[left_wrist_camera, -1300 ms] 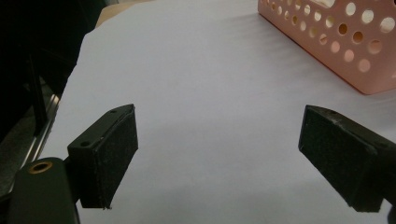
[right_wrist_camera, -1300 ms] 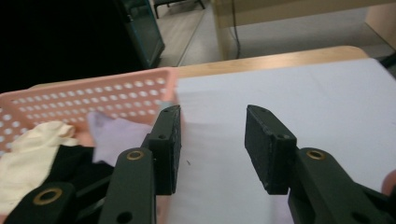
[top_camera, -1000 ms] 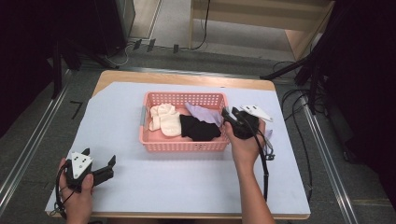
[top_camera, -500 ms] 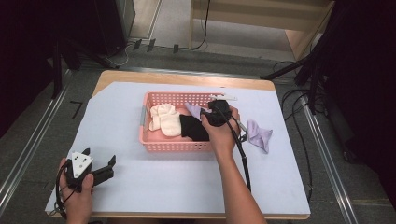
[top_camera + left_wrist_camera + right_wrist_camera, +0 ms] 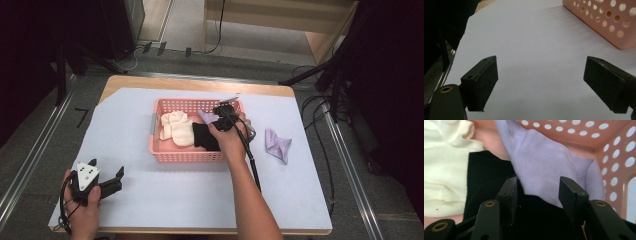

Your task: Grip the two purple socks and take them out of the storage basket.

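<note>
A pink perforated basket (image 5: pixel 185 157) stands mid-table and holds a cream cloth (image 5: pixel 176 127), a black cloth (image 5: pixel 202 136) and a lilac cloth (image 5: pixel 206 116). My right gripper (image 5: pixel 220 112) reaches into the basket's right end. Its jaws stand apart just above the black cloth (image 5: pixel 486 177), with the edge of the lilac cloth (image 5: pixel 549 167) lying between and beyond them; right gripper (image 5: pixel 537 192) open. A second lilac cloth (image 5: pixel 277 145) lies on the table right of the basket. My left gripper (image 5: pixel 117 179) rests near the front left corner, open over the bare sheet (image 5: pixel 541 85).
A pale sheet (image 5: pixel 165 200) covers the wooden table. The basket's corner (image 5: pixel 614 22) shows ahead and right of the left gripper. The basket wall (image 5: pixel 614 157) is close on the right gripper's right. A cable (image 5: pixel 252 165) trails along the right forearm.
My right gripper has moved left from beside the table's lilac cloth into the basket, and a lilac cloth now lies in the basket's right end. The left gripper has stayed put.
</note>
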`<state>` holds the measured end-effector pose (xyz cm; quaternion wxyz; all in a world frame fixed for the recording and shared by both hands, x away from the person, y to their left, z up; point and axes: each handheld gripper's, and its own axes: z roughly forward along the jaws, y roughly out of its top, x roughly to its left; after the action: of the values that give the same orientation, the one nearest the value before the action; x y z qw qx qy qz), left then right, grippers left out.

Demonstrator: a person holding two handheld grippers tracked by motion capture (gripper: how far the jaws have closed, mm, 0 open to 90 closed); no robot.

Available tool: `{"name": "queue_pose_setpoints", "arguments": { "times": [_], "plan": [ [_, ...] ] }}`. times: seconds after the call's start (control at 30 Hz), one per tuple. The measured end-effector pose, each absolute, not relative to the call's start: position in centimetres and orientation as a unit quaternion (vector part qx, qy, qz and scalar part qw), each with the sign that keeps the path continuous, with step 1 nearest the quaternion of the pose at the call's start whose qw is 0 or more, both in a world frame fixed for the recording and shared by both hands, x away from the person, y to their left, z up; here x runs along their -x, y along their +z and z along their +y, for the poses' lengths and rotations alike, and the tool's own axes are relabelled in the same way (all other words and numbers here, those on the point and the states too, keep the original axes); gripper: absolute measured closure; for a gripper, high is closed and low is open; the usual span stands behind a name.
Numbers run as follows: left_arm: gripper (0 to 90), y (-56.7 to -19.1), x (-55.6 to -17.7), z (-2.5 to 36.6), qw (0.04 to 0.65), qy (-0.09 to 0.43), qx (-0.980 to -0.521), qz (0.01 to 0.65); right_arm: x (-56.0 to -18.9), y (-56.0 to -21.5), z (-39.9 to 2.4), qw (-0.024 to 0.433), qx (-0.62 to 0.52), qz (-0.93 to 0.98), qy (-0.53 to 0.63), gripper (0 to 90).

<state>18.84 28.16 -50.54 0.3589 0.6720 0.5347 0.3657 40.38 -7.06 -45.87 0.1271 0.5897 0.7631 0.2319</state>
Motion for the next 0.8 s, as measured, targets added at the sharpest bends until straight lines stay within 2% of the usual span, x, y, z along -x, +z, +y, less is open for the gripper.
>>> {"name": "queue_pose_setpoints", "arguments": {
  "times": [0.13, 0.27, 0.3, 0.33, 0.4, 0.43, 0.5, 0.6, 0.63, 0.8],
  "plan": [
    [13.4, -50.5, -18.9, 28.2, 0.359, 0.366, -0.672, 0.534, -40.8, -46.1, -6.5, 0.131, -0.580, 0.780, 0.196, 49.2],
    [13.4, -50.6, -18.8, 28.1, 0.360, 0.366, -0.672, 0.533, -41.3, -46.1, -6.5, 0.129, -0.583, 0.779, 0.192, 54.3],
    [13.4, -50.5, -18.9, 28.2, 0.359, 0.366, -0.673, 0.533, -41.4, -46.1, -6.7, 0.118, -0.589, 0.776, 0.190, 59.6],
    [13.4, -50.5, -18.9, 28.2, 0.359, 0.366, -0.673, 0.533, -41.4, -46.1, -6.7, 0.118, -0.589, 0.776, 0.190, 59.6],
    [13.4, -50.6, -18.9, 28.2, 0.360, 0.366, -0.672, 0.534, -41.4, -46.2, -6.8, 0.103, -0.595, 0.774, 0.191, 69.7],
    [13.4, -50.6, -18.8, 28.1, 0.360, 0.366, -0.671, 0.534, -41.4, -46.3, -6.9, 0.098, -0.590, 0.777, 0.198, 78.7],
    [13.4, -50.5, -18.8, 28.2, 0.359, 0.366, -0.673, 0.533, -41.2, -46.2, -7.2, 0.102, -0.590, 0.773, 0.207, 86.7],
    [13.4, -50.5, -18.9, 28.2, 0.360, 0.364, -0.672, 0.535, -40.9, -45.9, -7.7, 0.104, -0.596, 0.761, 0.234, 88.2],
    [13.4, -50.5, -18.9, 28.2, 0.358, 0.364, -0.674, 0.534, -40.3, -45.5, -8.2, 0.115, -0.596, 0.746, 0.274, 88.6],
    [13.3, -50.5, -18.9, 28.2, 0.356, 0.365, -0.675, 0.534, -39.0, -45.0, -9.2, 0.148, -0.585, 0.726, 0.331, 88.8]
  ]
}}
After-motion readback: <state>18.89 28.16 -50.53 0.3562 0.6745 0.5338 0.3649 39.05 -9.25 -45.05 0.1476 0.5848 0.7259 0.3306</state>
